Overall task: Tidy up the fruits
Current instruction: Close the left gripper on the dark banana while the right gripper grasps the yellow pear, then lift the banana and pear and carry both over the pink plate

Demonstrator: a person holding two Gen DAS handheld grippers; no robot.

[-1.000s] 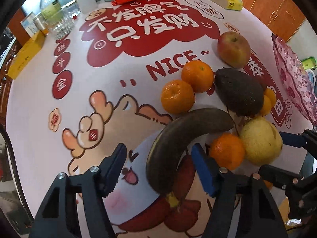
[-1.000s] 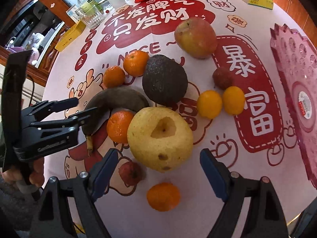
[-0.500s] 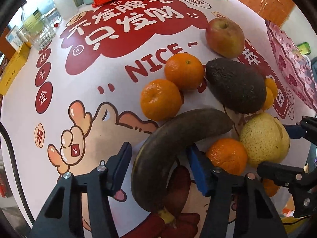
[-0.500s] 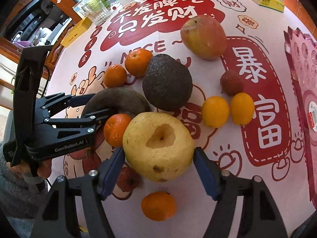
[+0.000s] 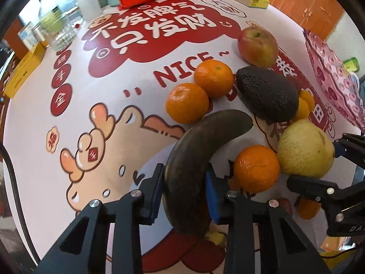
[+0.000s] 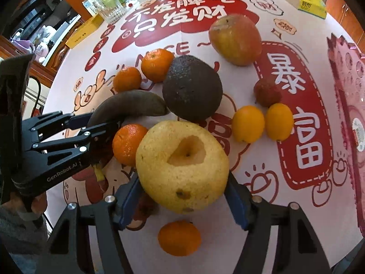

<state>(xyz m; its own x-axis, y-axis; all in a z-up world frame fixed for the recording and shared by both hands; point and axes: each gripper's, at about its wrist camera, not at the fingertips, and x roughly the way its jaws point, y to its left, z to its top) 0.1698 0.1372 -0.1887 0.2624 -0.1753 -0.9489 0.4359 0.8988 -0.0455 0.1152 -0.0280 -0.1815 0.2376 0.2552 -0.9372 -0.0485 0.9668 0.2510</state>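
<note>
Black tool (image 5: pixel 184 196) frames, blue pads (image 5: pixel 213 195), silver screws, "GenRobot.AI" lettering

The tablecloth (image 5: pixel 118 123) is white, printed with big red cloud shapes, white characters, the red word NICE and a peach-coloured cartoon animal. The banana (image 5: pixel 200 150) is dark brown-black with a yellow stem. The avocado (image 6: pixel 192 88) is near-black and pebbled. The pear (image 6: pixel 182 167) is pale yellow with brown specks. The mandarins (image 5: pixel 187 102) are bright orange, the two kumquats (image 6: pixel 248 123) yellow-orange. The apple (image 5: pixel 257 45) is red blending to yellow-green. At far right, the tray (image 5: pixel 330 77) is pink with a floral pattern. Both grippers' pads (image 5: pixel 213 196) are blue on black frames.
</note>
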